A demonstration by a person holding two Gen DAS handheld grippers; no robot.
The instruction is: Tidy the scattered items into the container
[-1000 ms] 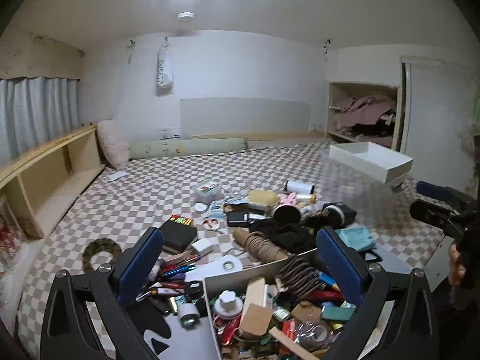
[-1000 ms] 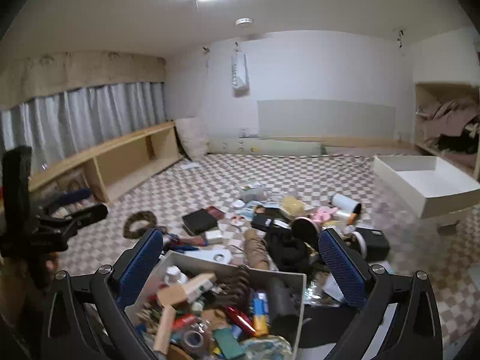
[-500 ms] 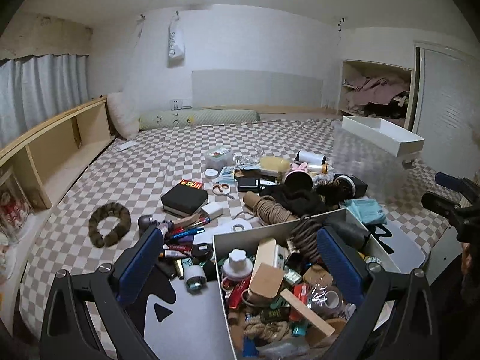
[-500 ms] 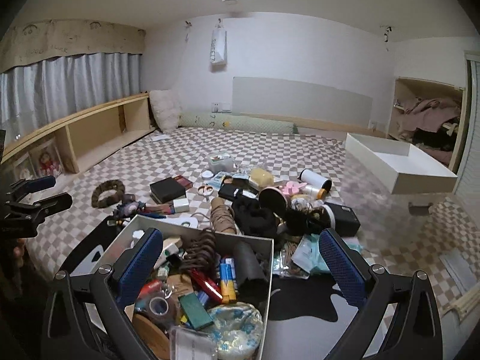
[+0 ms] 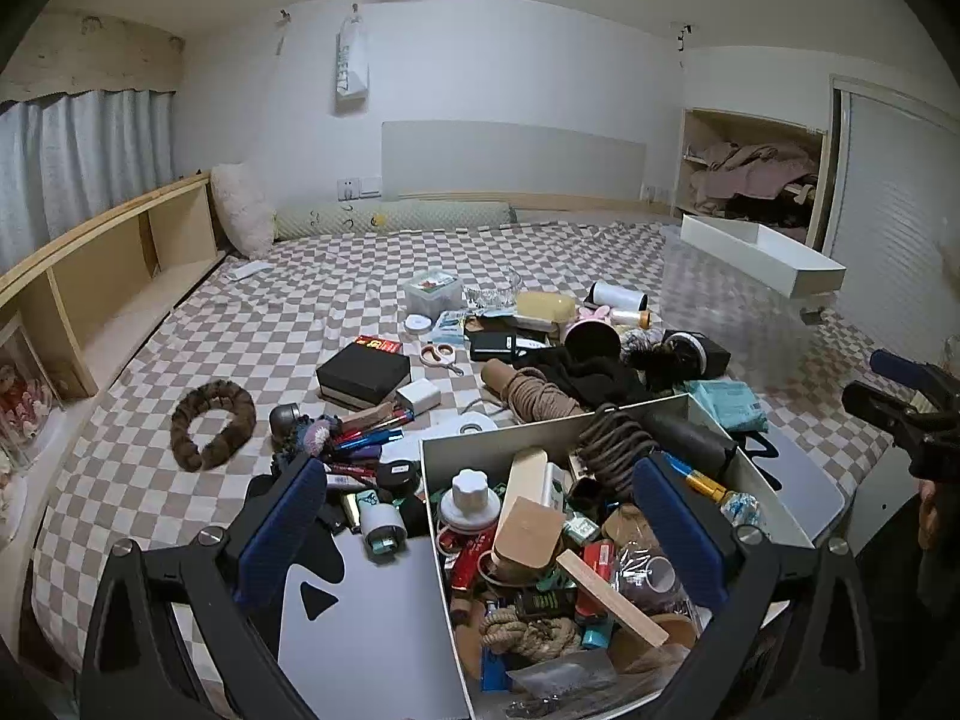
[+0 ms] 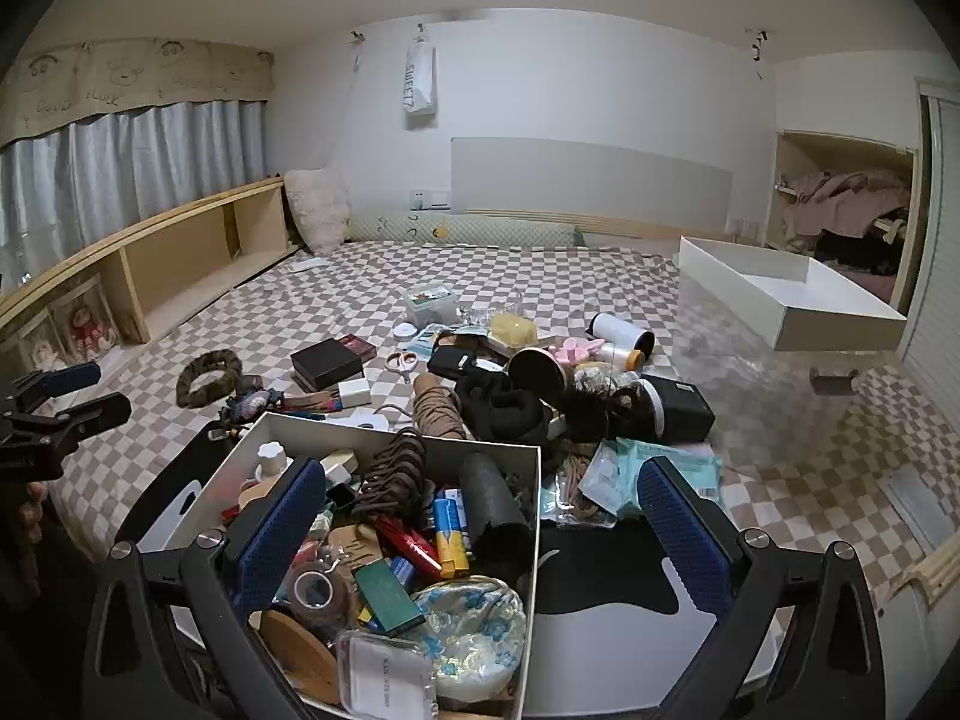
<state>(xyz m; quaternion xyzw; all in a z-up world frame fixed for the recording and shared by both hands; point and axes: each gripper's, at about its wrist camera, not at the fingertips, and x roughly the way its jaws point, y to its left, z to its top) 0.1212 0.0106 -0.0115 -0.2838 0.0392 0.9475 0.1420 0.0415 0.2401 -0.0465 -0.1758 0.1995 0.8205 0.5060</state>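
Note:
A white box [image 5: 528, 441] [image 6: 384, 433] heaped with small items stands at the near edge of a checkered bed. My left gripper [image 5: 480, 525] is open and empty above the box's left side. My right gripper [image 6: 480, 525] is open and empty above the box's right side. Scattered items lie beyond the box: a rope coil [image 5: 534, 396] [image 6: 438, 408], black cloth [image 5: 594, 378] [image 6: 504, 408], a black box [image 5: 363, 372] [image 6: 327, 363], pens [image 5: 366, 429], a brown furry ring [image 5: 210, 420] [image 6: 207, 375], scissors [image 5: 441, 354] [image 6: 401, 363], teal packets [image 6: 654, 474].
A white tray [image 5: 762, 261] [image 6: 792, 294] rests on a clear bin at the right. A wooden shelf [image 5: 102, 276] runs along the left. A black-and-white mat [image 5: 366, 612] lies under the box. The other gripper shows at each view's edge [image 5: 900, 402] [image 6: 54, 402].
Both cameras have tilted down and moved over the box, so the box and the near items fill more of each view. Both grippers stay open and empty.

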